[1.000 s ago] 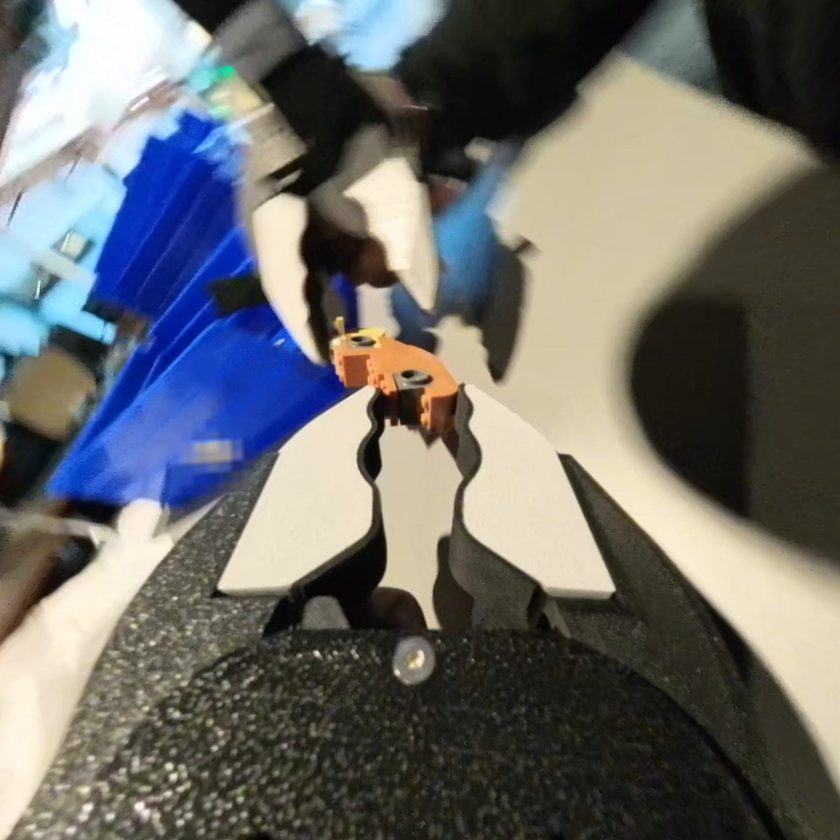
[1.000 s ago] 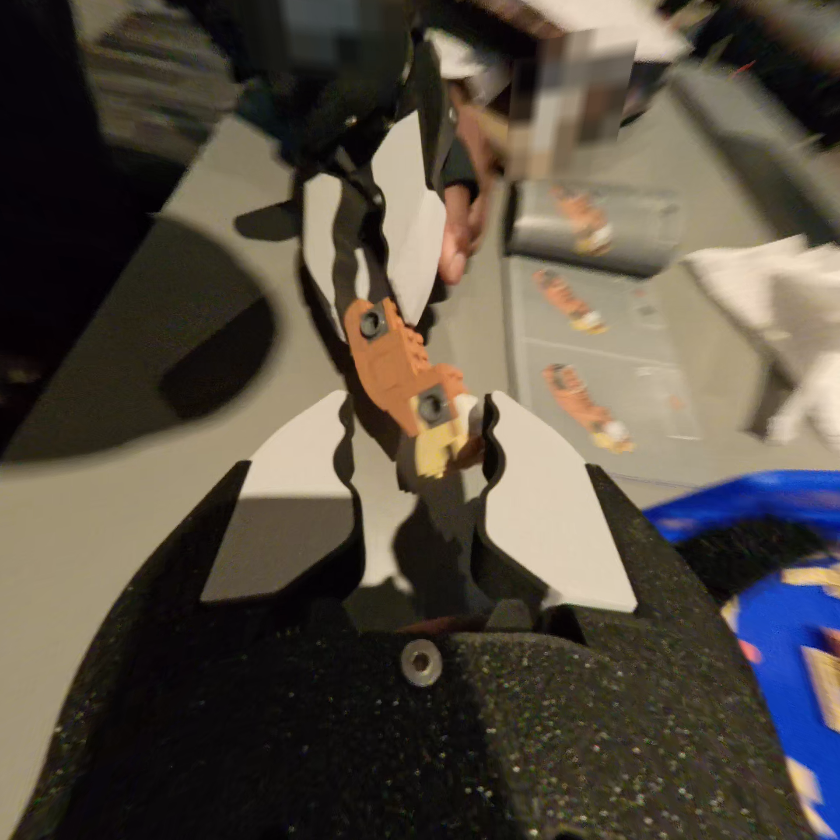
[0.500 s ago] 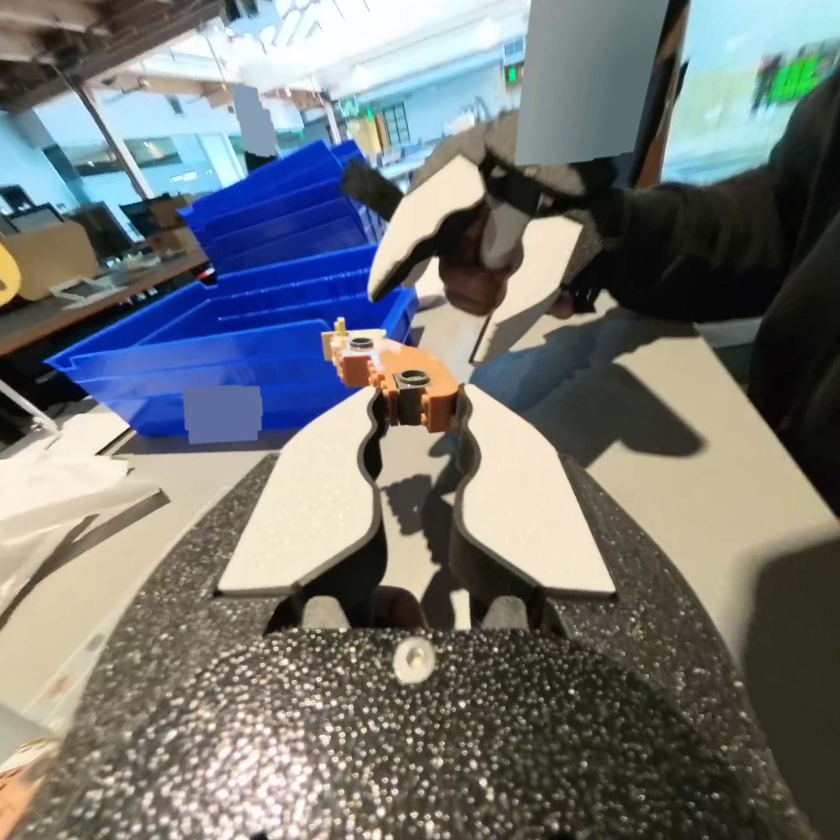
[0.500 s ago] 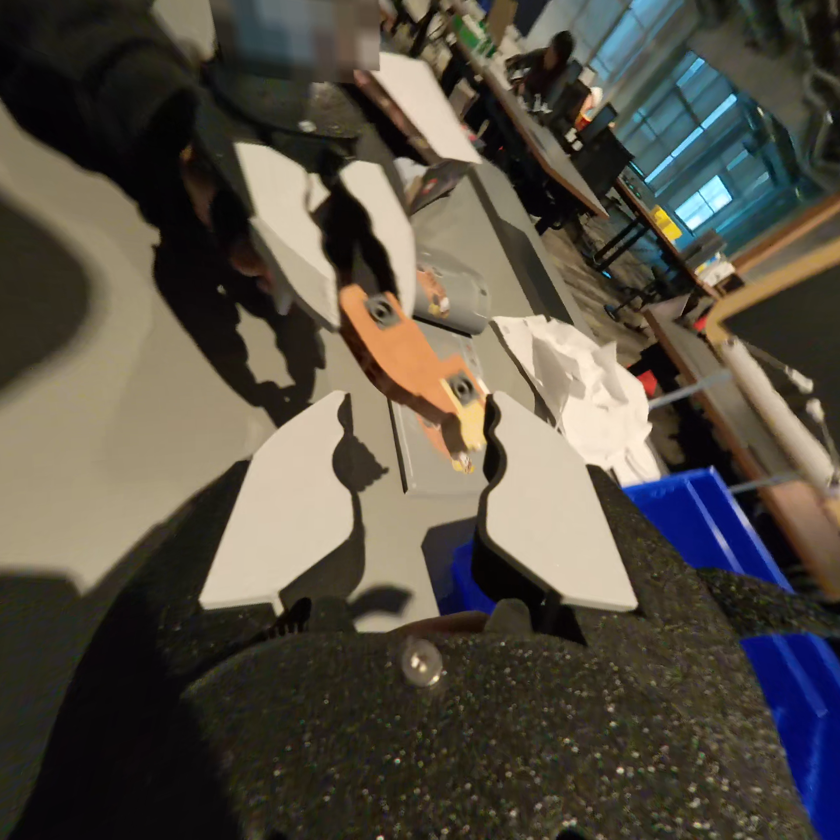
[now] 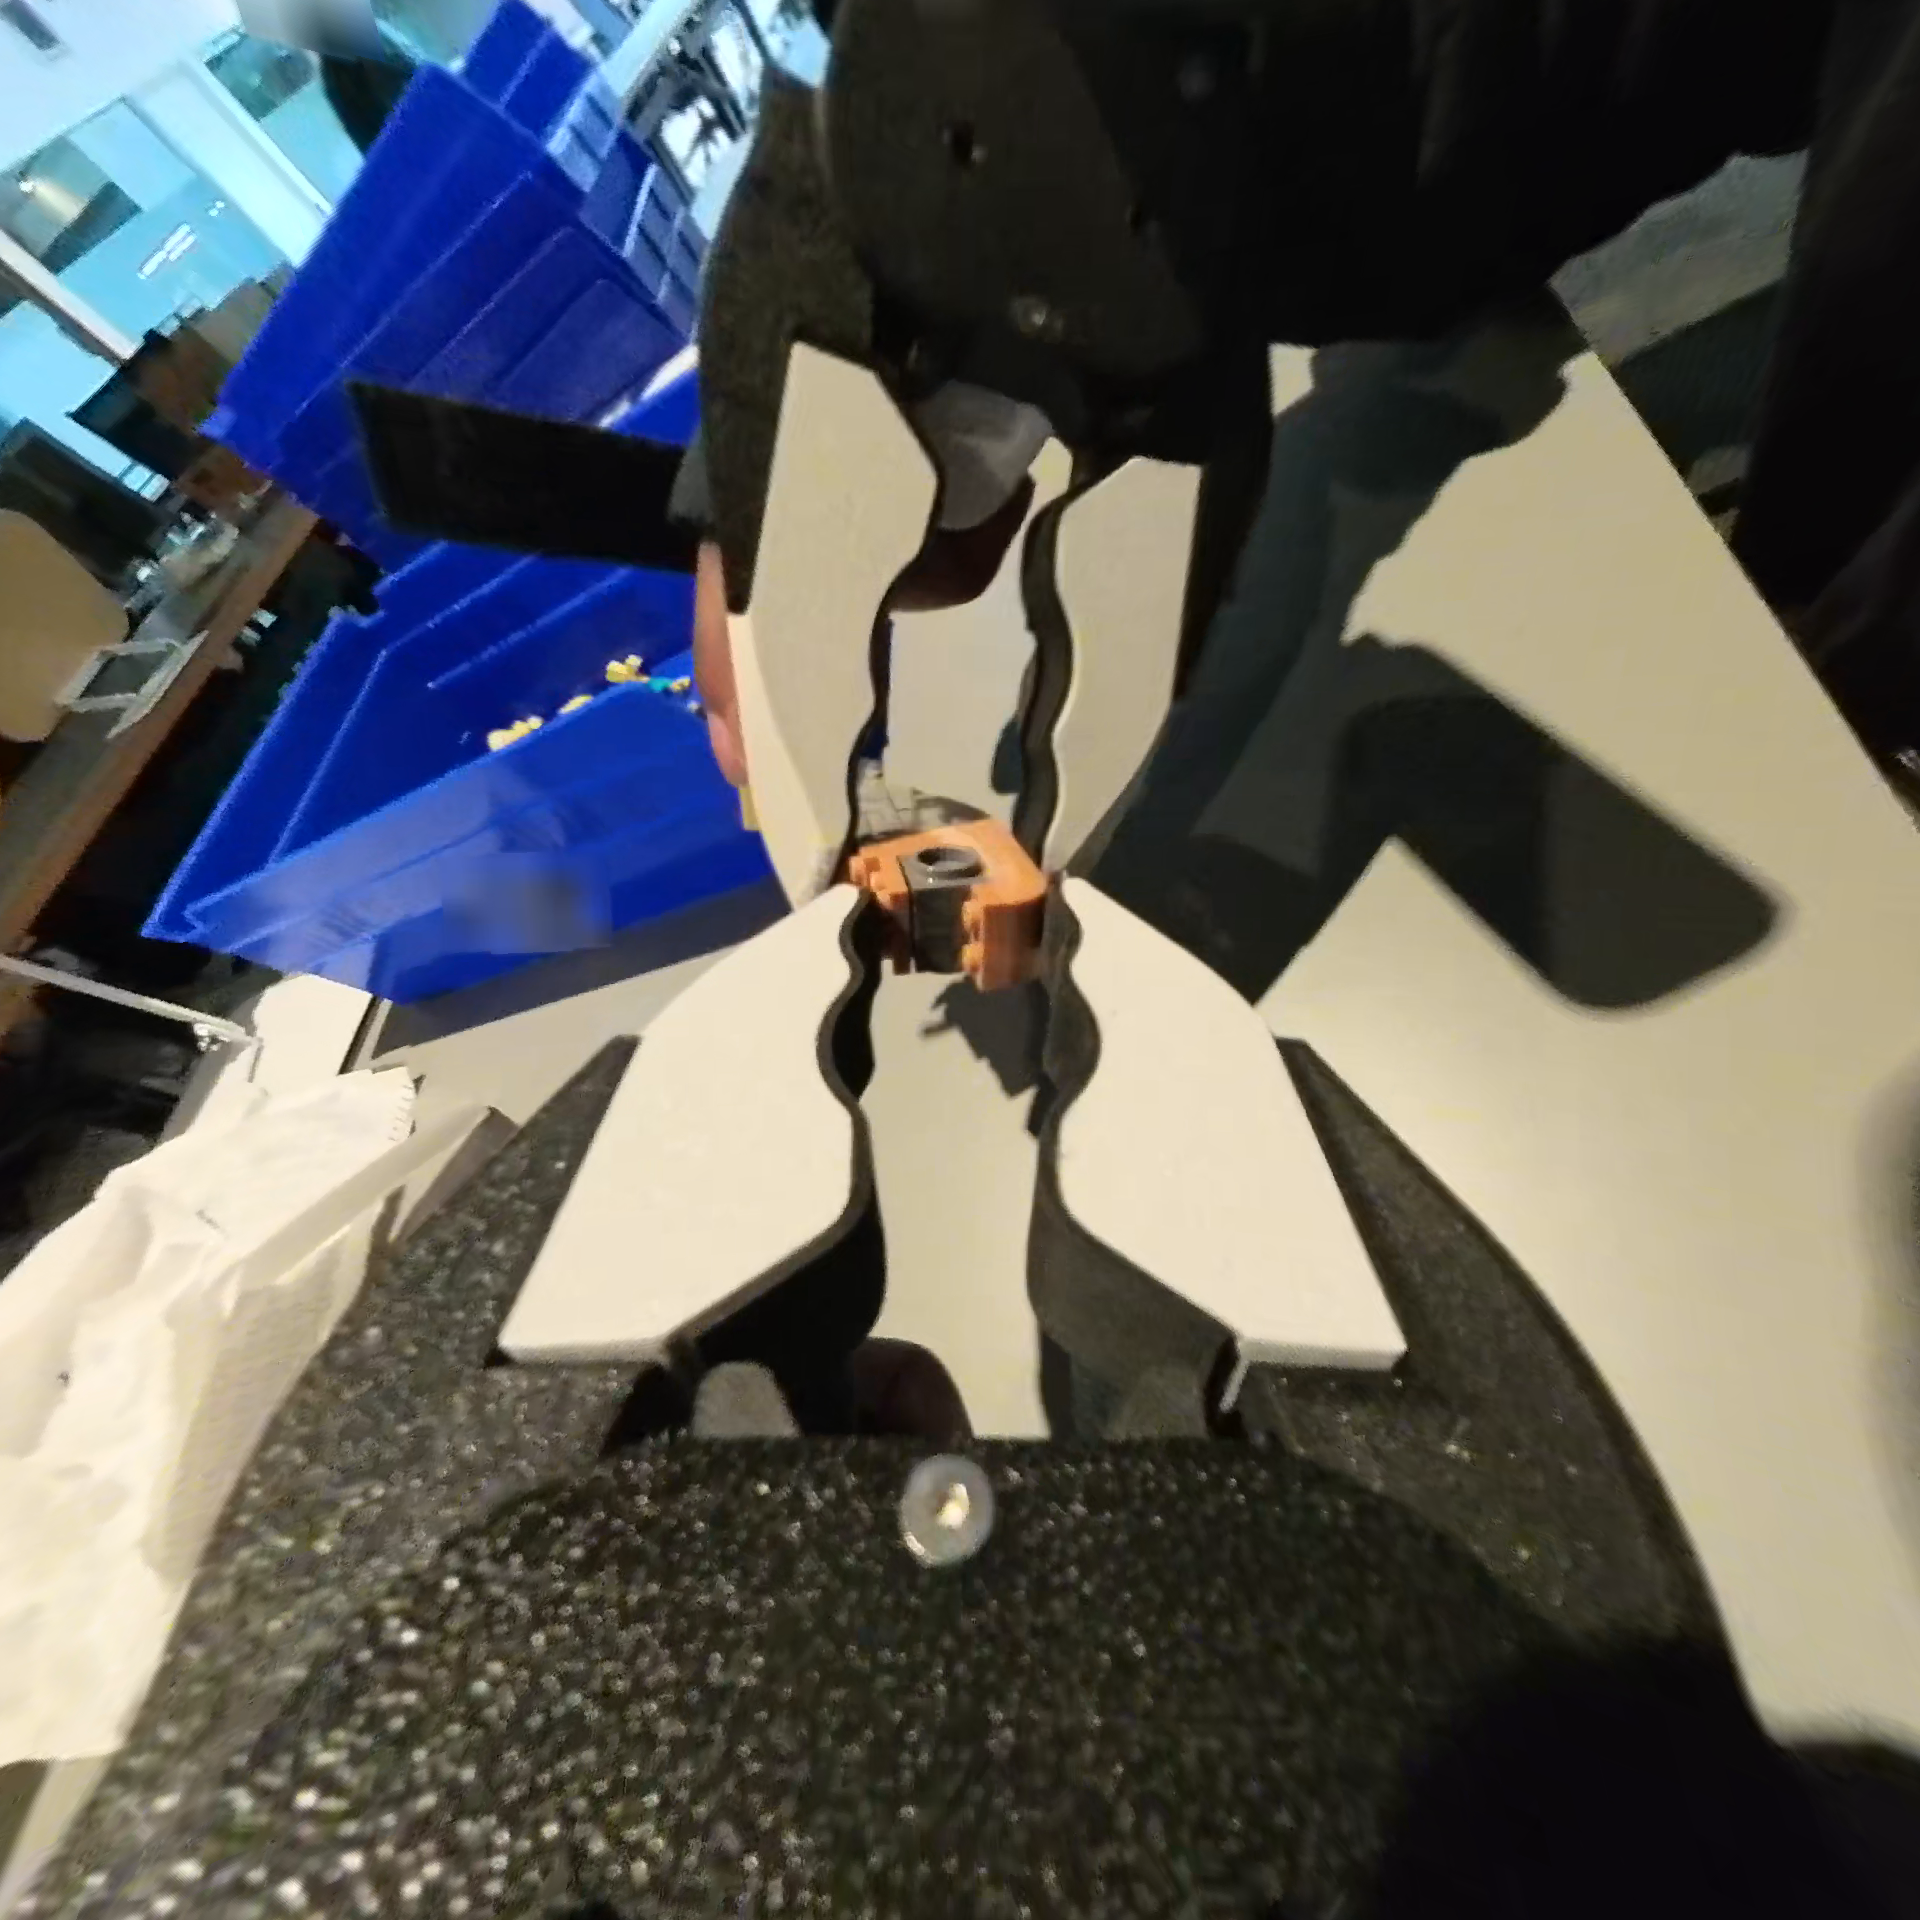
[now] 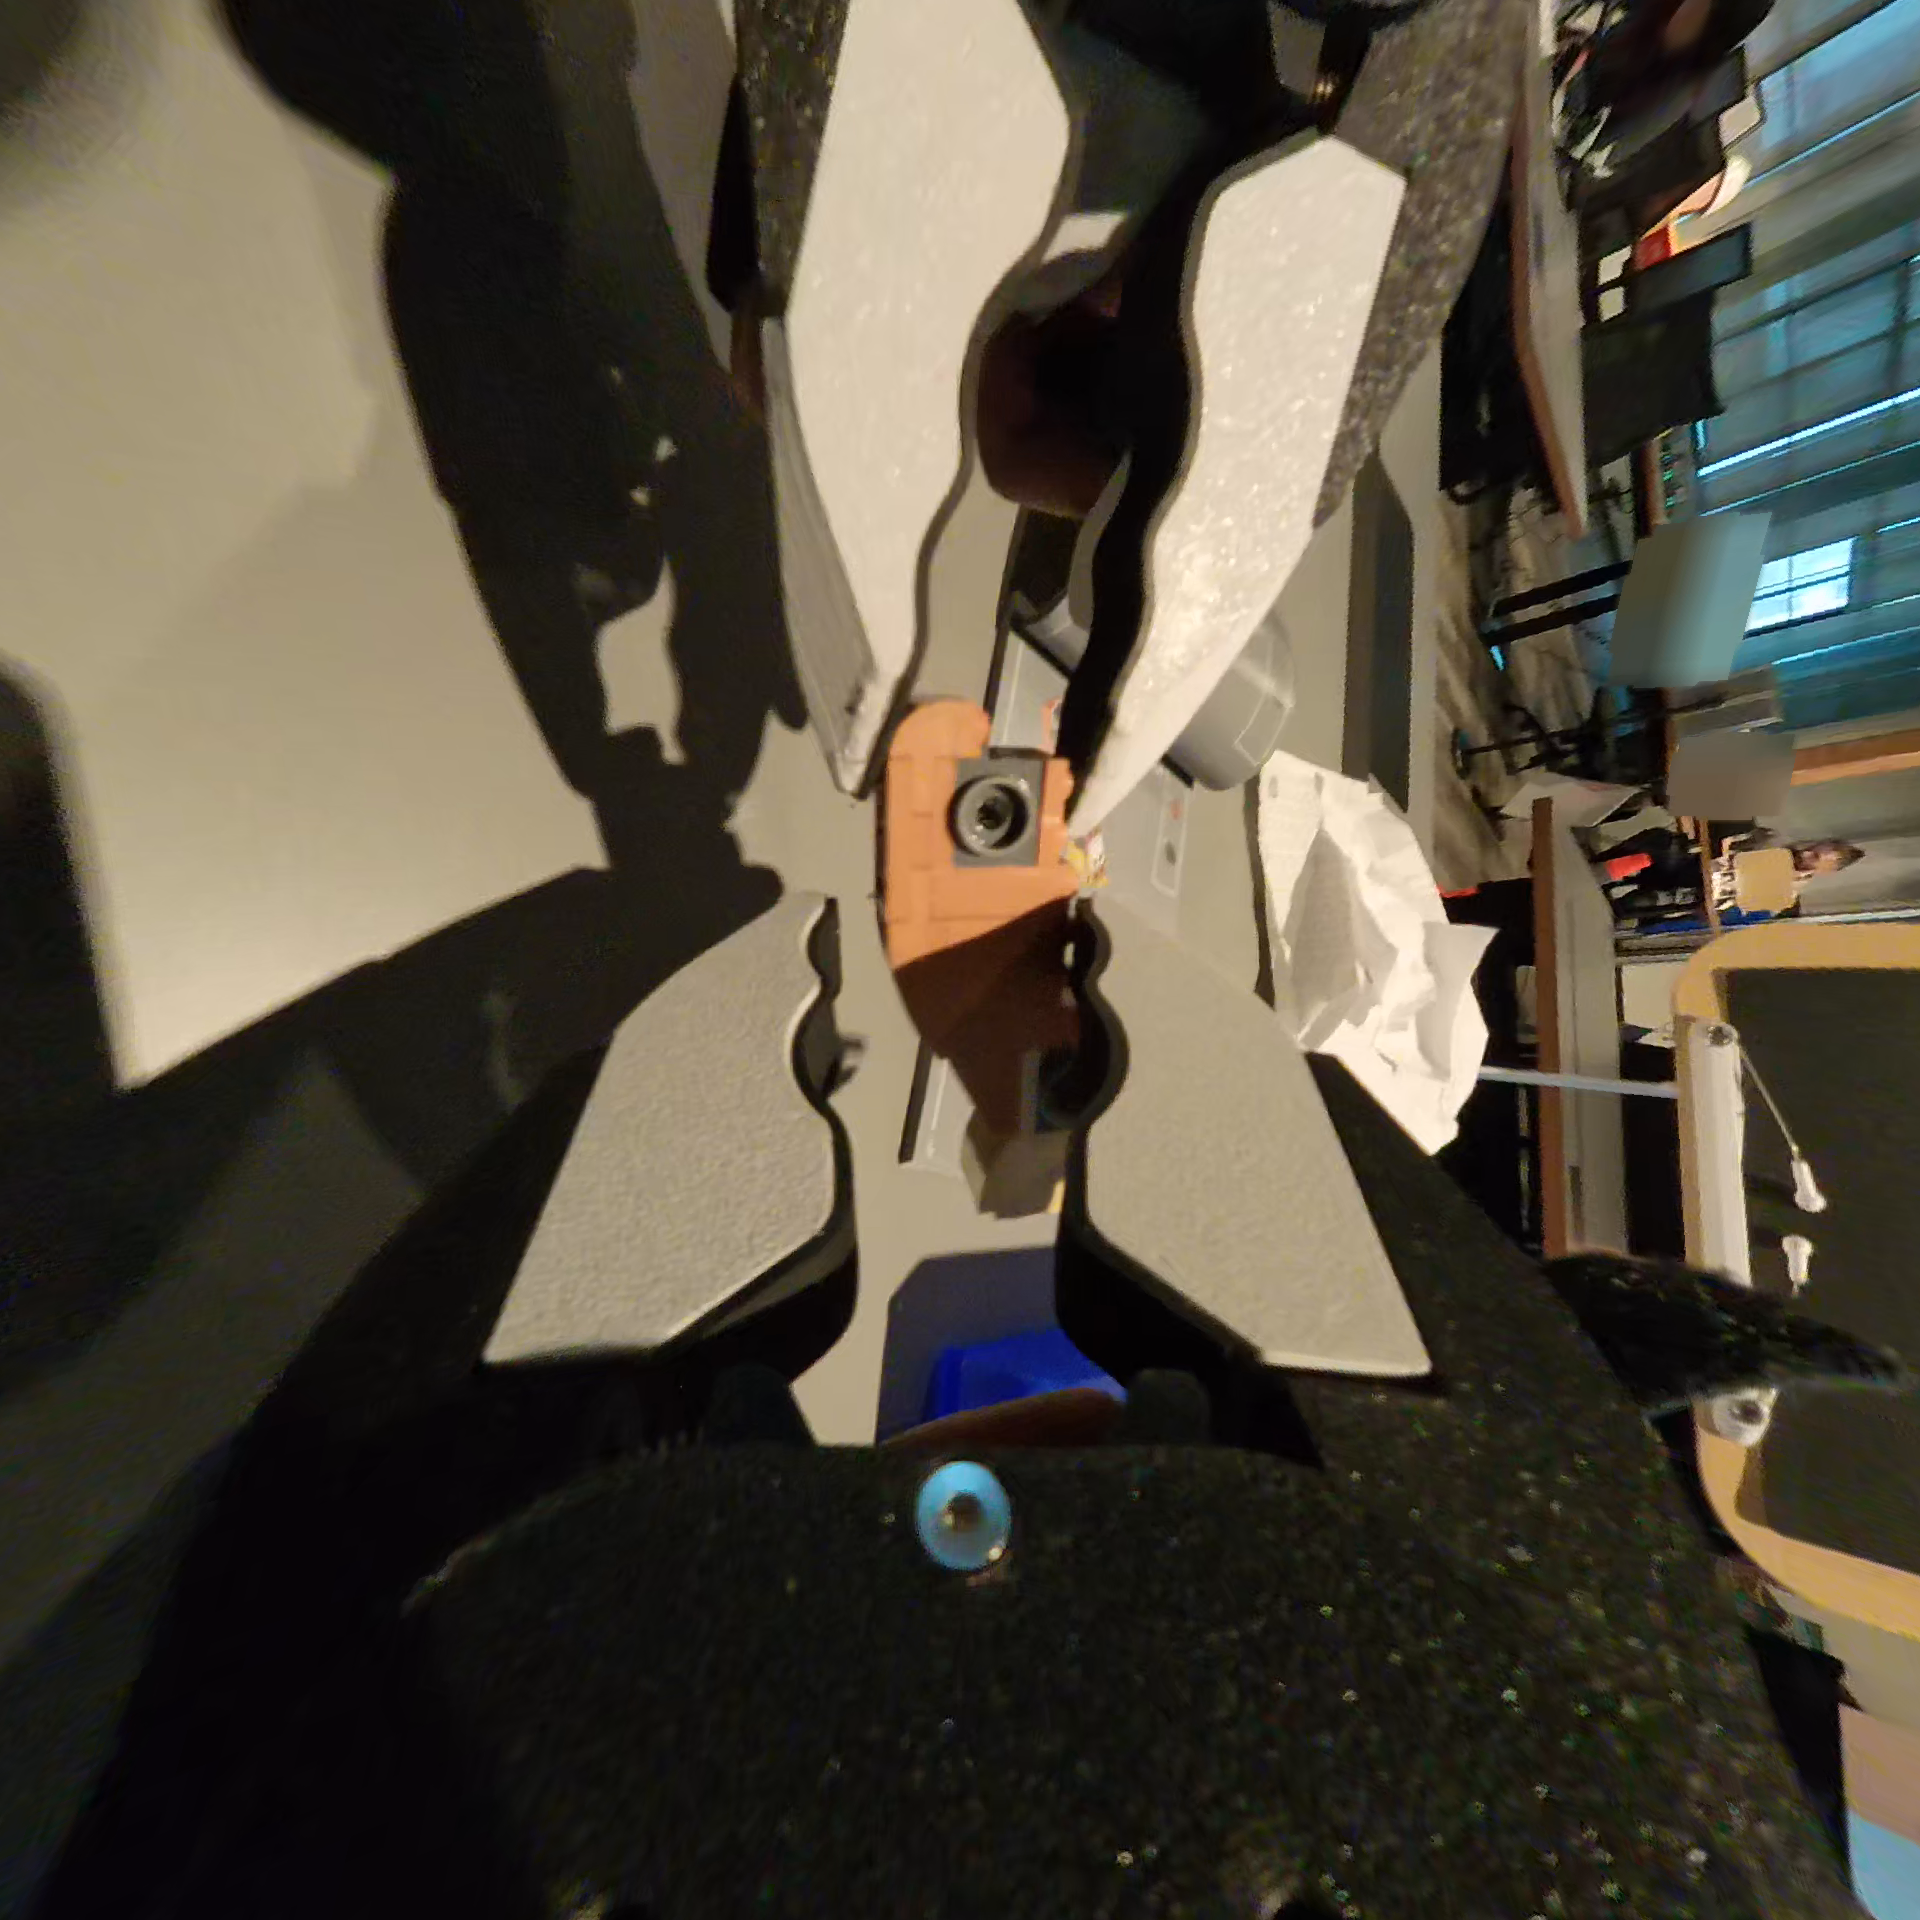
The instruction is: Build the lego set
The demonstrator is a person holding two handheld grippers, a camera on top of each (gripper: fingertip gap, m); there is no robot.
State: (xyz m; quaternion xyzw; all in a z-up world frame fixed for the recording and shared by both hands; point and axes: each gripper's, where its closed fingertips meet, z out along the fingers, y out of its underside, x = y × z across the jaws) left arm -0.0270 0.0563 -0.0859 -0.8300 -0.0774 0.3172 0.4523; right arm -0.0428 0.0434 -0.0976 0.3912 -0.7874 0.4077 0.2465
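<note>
Lego piece (image 5: pixel 951 902) pinched btwn opposing left hand-held gripper (image 5: pixel 948 909), right hand-held gripper (image 6: pixel 961 920).

Matt orange plastic lego piece (image 5: pixel 951 902) between smooth grey fingers (image 5: pixel 727 1164) on rough, speckled black gripper bodies, beside glossy blue plastic bins (image 5: pixel 436 790) and crumpled white paper (image 5: pixel 156 1330).

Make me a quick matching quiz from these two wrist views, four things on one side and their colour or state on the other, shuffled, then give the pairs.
Things:
1. lego piece
2. stacked bins
3. crumpled paper
4. left tool

Colour or state:
A. blue, beside the table's far edge
B. shut on the orange build
C. orange with a dark round socket
D. white, lying by the bins

Pairs: 1-C, 2-A, 3-D, 4-B
</note>
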